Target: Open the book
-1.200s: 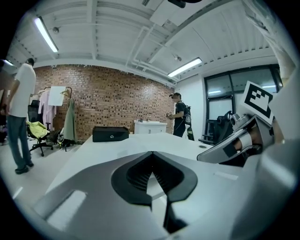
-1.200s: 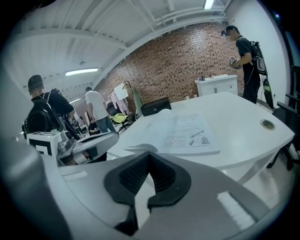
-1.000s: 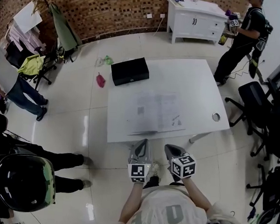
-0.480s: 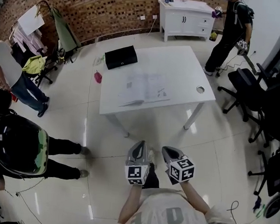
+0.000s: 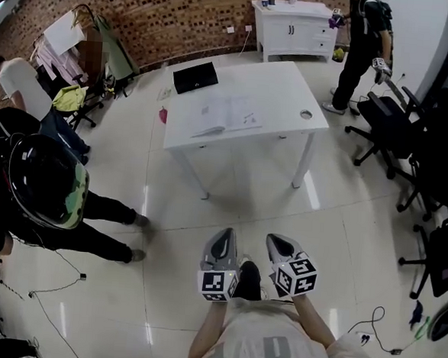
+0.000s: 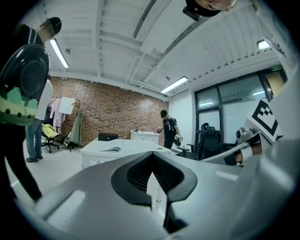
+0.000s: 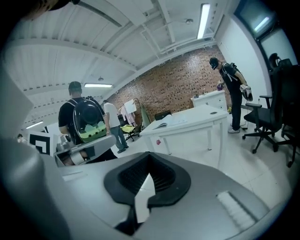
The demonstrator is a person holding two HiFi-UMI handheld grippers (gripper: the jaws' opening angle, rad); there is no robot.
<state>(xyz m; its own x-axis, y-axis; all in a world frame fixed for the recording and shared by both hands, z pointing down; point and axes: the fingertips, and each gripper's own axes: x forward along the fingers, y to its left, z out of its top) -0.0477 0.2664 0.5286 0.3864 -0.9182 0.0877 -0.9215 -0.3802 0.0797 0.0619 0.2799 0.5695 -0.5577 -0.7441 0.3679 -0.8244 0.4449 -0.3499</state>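
Observation:
The book (image 5: pixel 228 115) lies open and flat on the white table (image 5: pixel 288 87), far ahead of me across bare floor. In the left gripper view the book (image 6: pixel 112 149) shows as a thin pale shape on the table top; in the right gripper view the book (image 7: pixel 168 123) has its pages fanned up. My left gripper (image 5: pixel 224 236) and right gripper (image 5: pixel 275 240) hang side by side over the floor just in front of my body, well short of the table. Both are shut with nothing between the jaws, as the left gripper (image 6: pixel 151 153) and the right gripper (image 7: pixel 149 154) show close up.
A black case (image 5: pixel 195 77) sits at the table's far left corner. A person with a black backpack (image 5: pixel 44 181) stands close on my left, another person (image 5: pixel 361 39) by the white cabinet (image 5: pixel 292 26). Office chairs (image 5: pixel 385 121) crowd the right; cables (image 5: pixel 374 330) lie on the floor.
The table and book have drawn away from me, from just in front of the grippers to far across the floor. Both grippers stayed shut and side by side.

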